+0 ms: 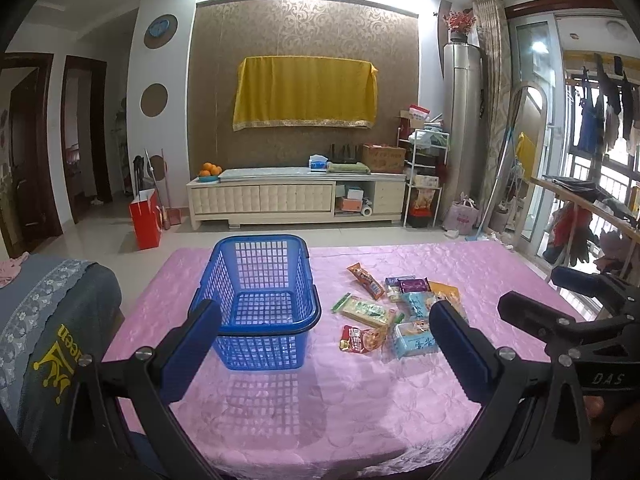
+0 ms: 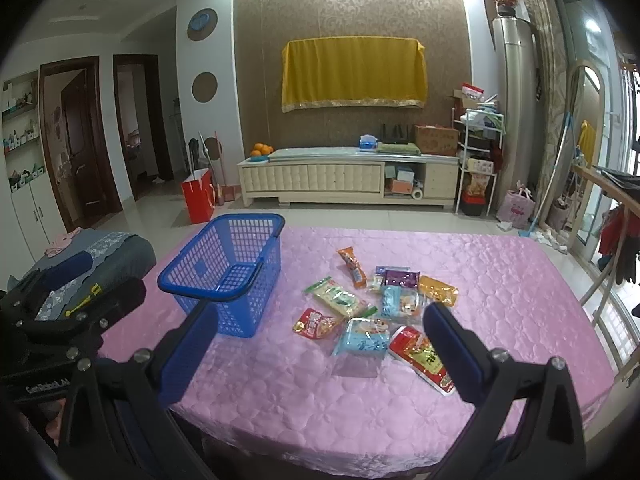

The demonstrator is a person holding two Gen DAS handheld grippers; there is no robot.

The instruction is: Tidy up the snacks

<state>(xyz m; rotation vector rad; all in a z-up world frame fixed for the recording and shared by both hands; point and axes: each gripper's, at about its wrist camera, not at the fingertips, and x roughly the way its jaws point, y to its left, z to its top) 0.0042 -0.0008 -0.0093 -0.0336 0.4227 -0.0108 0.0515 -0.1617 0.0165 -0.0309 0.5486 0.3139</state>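
An empty blue plastic basket (image 1: 262, 300) stands on the pink table (image 1: 320, 408), left of centre; it also shows in the right wrist view (image 2: 228, 272). Several snack packets lie in a loose pile right of it: a green-and-cream packet (image 1: 364, 310), a red packet (image 1: 360, 339), a light blue packet (image 1: 414, 338), an orange stick packet (image 1: 366, 280). The pile also shows in the right wrist view (image 2: 380, 308), with a red packet (image 2: 422, 356) nearest. My left gripper (image 1: 324, 344) is open and empty above the near table edge. My right gripper (image 2: 320, 348) is open and empty, also near the front edge.
A grey cushioned seat (image 1: 52, 320) sits at the table's left. Beyond the table are a white TV cabinet (image 1: 296, 196), a red bag (image 1: 146, 220) on the floor, and a wooden chair (image 2: 608, 240) at the right.
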